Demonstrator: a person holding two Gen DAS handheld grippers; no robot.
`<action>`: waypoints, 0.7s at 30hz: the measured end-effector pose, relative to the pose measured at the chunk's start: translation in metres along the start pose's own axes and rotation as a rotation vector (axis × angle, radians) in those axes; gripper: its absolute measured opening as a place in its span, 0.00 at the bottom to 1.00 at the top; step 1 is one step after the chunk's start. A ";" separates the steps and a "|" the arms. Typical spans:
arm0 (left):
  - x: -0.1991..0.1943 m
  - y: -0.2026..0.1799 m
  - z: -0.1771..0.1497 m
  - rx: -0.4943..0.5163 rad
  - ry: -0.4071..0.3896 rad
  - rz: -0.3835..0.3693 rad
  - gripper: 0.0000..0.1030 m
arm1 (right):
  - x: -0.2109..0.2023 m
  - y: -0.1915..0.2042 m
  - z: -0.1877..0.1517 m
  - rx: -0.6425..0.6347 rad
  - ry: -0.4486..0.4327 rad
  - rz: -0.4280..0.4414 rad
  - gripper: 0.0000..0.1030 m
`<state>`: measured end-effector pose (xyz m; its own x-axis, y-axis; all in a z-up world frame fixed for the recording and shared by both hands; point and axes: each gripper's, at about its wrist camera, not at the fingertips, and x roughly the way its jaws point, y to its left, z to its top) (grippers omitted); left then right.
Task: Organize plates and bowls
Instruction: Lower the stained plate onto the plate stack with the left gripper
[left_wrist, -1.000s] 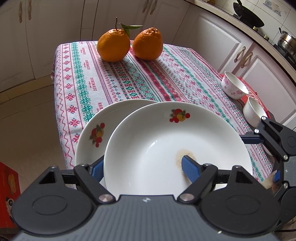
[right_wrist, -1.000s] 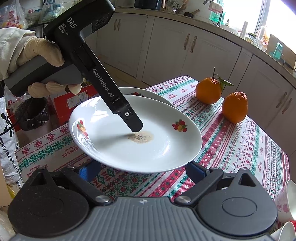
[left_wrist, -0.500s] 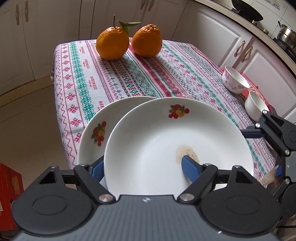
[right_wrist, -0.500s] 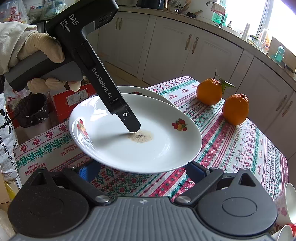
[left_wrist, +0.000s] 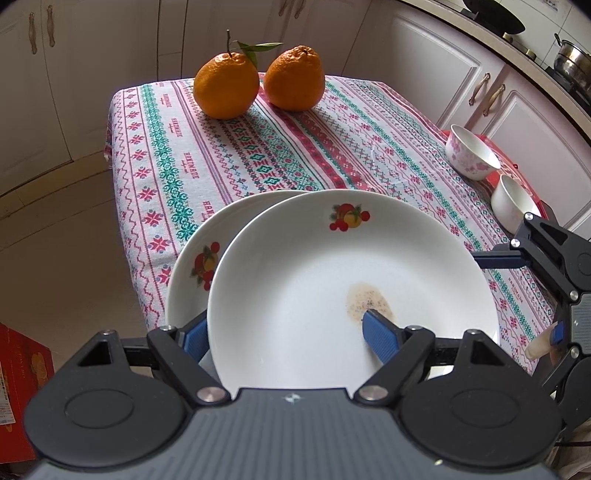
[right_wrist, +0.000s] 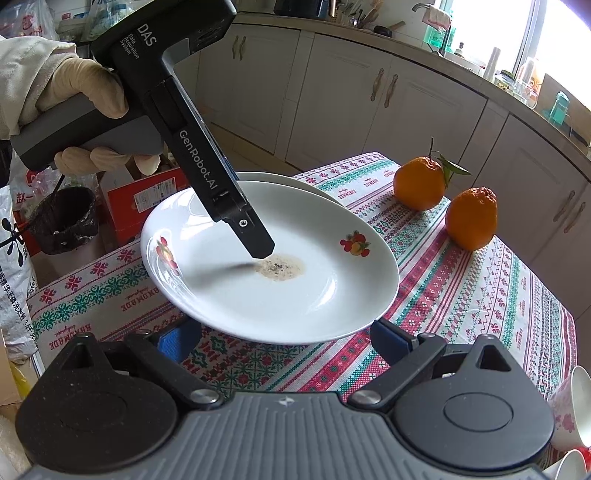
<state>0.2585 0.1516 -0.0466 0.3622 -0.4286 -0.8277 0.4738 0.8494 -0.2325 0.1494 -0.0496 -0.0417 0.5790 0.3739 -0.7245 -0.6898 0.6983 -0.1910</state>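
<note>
Plate (right_wrist: 280, 295), stained, is clamped by its rim in the left gripper (left_wrist: 284, 336), one finger (left_wrist: 380, 334) inside the dish, tilted above a second plate (left_wrist: 192, 273) at the near-left table corner. Right gripper (right_wrist: 273, 341) gapes wide, holding nothing, just under the plate's edge. Risk: thin rim grip slips; the plate hangs close to the tablecloth (left_wrist: 295, 140) edge. Far side is roomy; oranges (left_wrist: 225, 88) and bowls (left_wrist: 471, 155) well apart.

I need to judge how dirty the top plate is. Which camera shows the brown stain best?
The right wrist view: the stain lies whole beyond the left claw's finger. In the left wrist view, the blue pad covers its near edge.
</note>
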 end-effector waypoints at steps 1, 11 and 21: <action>0.000 0.000 0.000 0.000 0.000 0.000 0.81 | 0.000 0.000 0.000 0.000 -0.001 0.001 0.97; -0.005 0.003 -0.002 -0.019 0.001 -0.004 0.81 | -0.002 0.002 -0.001 -0.022 -0.006 -0.017 0.97; -0.009 0.002 -0.003 -0.032 0.000 0.001 0.81 | -0.003 0.000 -0.007 -0.025 0.007 -0.024 0.97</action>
<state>0.2538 0.1586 -0.0414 0.3627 -0.4273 -0.8282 0.4470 0.8595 -0.2477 0.1450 -0.0548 -0.0441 0.5925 0.3533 -0.7240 -0.6866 0.6916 -0.2244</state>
